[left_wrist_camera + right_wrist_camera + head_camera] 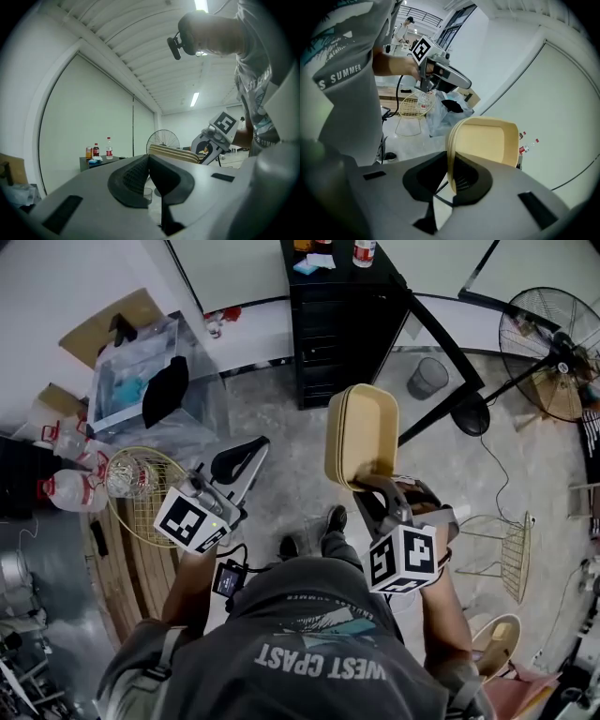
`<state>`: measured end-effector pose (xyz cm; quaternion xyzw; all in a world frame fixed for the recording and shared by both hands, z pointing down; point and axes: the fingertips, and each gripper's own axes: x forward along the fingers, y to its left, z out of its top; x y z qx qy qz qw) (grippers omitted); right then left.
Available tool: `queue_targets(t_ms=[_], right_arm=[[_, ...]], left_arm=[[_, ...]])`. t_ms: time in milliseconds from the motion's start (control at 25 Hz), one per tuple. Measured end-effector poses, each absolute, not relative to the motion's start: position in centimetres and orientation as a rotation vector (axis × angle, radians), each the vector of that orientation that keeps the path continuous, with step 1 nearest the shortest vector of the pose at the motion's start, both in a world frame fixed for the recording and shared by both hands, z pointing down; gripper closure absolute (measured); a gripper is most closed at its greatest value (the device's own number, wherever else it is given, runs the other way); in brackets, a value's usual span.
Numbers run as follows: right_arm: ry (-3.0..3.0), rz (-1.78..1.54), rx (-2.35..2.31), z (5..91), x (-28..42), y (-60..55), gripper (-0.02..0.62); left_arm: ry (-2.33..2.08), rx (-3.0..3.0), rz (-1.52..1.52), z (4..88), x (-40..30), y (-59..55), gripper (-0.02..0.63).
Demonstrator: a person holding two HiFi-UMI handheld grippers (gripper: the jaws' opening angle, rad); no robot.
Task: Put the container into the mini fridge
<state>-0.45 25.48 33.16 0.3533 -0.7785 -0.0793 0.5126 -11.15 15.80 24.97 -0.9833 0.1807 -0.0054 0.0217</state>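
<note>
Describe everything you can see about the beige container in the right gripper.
The container is pale beige, shallow and rectangular with rounded corners, plastic-looking; its edge shows layered ridges. It is held on edge in the air above the floor, its lower rim pinched by the right gripper. Nothing else touches it.

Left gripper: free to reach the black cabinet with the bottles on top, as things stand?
Probably yes. The left gripper is shut on nothing, and the floor between it and the black cabinet looks bare. The container, clamped in the right gripper, sits off to the side.
</note>
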Motion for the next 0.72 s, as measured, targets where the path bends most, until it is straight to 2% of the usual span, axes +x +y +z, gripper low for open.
queue_targets(t_ms=[720], right_arm=[[-1.96,-0.234,0.728,34.7,8.0,18.2,0.546]], left_arm=[[0.767,-3.0,-0.066,25.7,-3.8,10.5,0.589]])
